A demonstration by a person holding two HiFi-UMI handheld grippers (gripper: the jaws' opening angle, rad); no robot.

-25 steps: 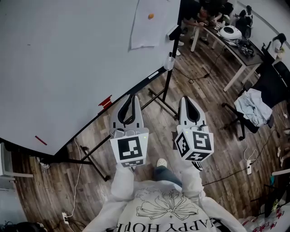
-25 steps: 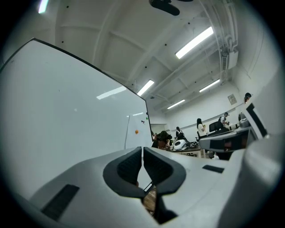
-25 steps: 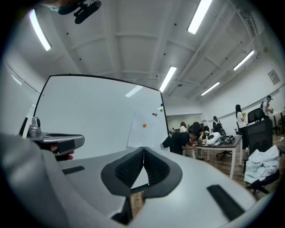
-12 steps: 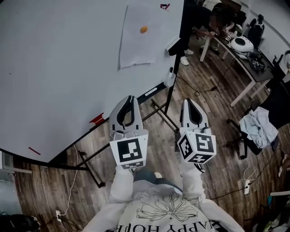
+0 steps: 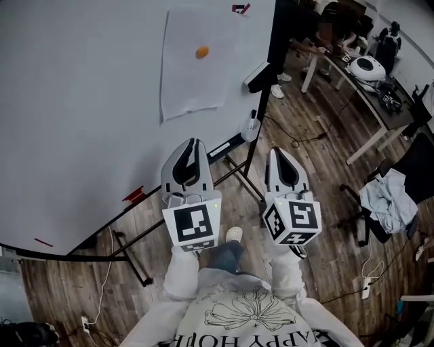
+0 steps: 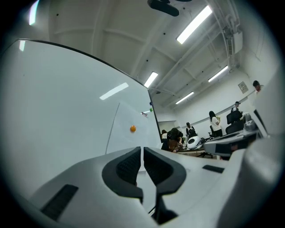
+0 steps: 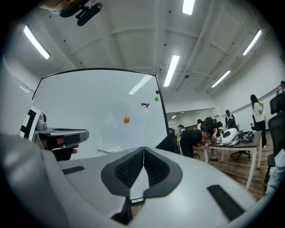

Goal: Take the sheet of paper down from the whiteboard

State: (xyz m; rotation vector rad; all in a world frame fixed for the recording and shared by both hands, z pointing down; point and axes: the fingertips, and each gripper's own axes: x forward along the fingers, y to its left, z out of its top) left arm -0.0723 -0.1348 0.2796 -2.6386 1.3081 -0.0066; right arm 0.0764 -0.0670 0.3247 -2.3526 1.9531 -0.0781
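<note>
White sheet of paper (image 5: 192, 74), under an orange magnet (image 5: 202, 52), hangs on the whiteboard (image 5: 81, 101) at twelve o'clock of your left gripper (image 5: 190, 145); it and your right gripper (image 5: 281, 153) are closed, empty.

Both arms reach toward twelve o'clock, left gripper (image 5: 188, 154) and right gripper (image 5: 283, 165) level, side by side, jaws closed, empty.

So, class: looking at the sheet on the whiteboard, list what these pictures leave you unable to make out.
Sheet of paper: bottom edge hidden behind the shut left gripper, left gripper view.
Small red-black thing near the sheet's corner: too small to identify, head view.
Whiteboard: left side cut off by the frame edge, head view.
</note>
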